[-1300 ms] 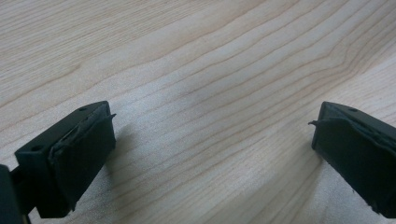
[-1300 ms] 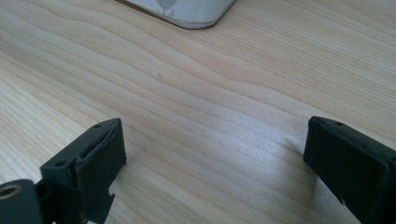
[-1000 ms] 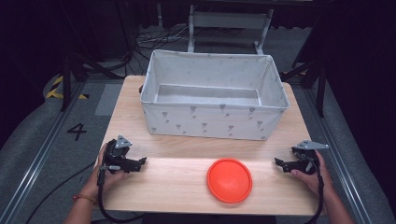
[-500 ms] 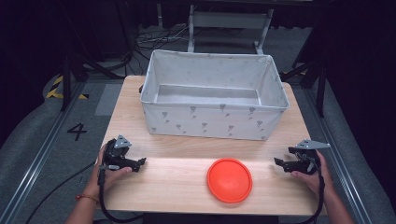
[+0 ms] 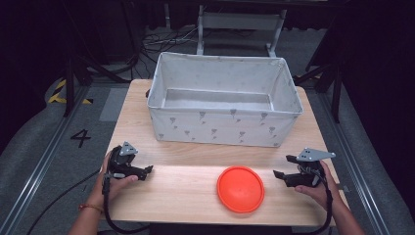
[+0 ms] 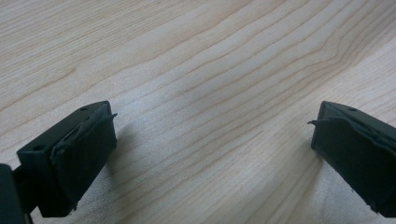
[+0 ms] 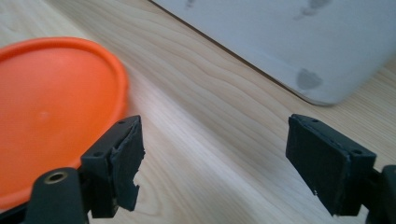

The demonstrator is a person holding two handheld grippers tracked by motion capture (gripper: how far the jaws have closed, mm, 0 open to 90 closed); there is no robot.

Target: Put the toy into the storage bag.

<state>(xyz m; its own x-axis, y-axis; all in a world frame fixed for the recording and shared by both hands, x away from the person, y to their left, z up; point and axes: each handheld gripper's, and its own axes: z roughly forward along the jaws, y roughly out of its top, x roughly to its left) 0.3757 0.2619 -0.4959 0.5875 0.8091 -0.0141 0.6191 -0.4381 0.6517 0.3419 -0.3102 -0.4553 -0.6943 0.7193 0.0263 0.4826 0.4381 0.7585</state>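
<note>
On the near half of the bench (image 5: 186, 196), right of centre, lies the orange disc (image 5: 240, 189), flat, apart from both grippers and from the bin. Since a second ago it has not shifted at all; the right gripper (image 5: 280, 174) sits where it did, near the disc's right edge, while the left gripper (image 5: 147, 170) has edged only slightly and rests well away to the left. So nothing has been taken up yet, and I judge the work to be at its very start, with the right gripper the likelier one to reach the disc.

The disc looks like smooth, matte plastic, round, with a raised rim and a shallow middle, as the right gripper view (image 7: 51, 102) shows. Both pairs of jaws stand wide open, empty, their black pads rough and frayed at the edges. Behind stands a rectangular fabric bin (image 5: 225, 129), pale grey, printed with small darker marks, soft-walled and open-topped. Bench wood is pale with long grain.
</note>
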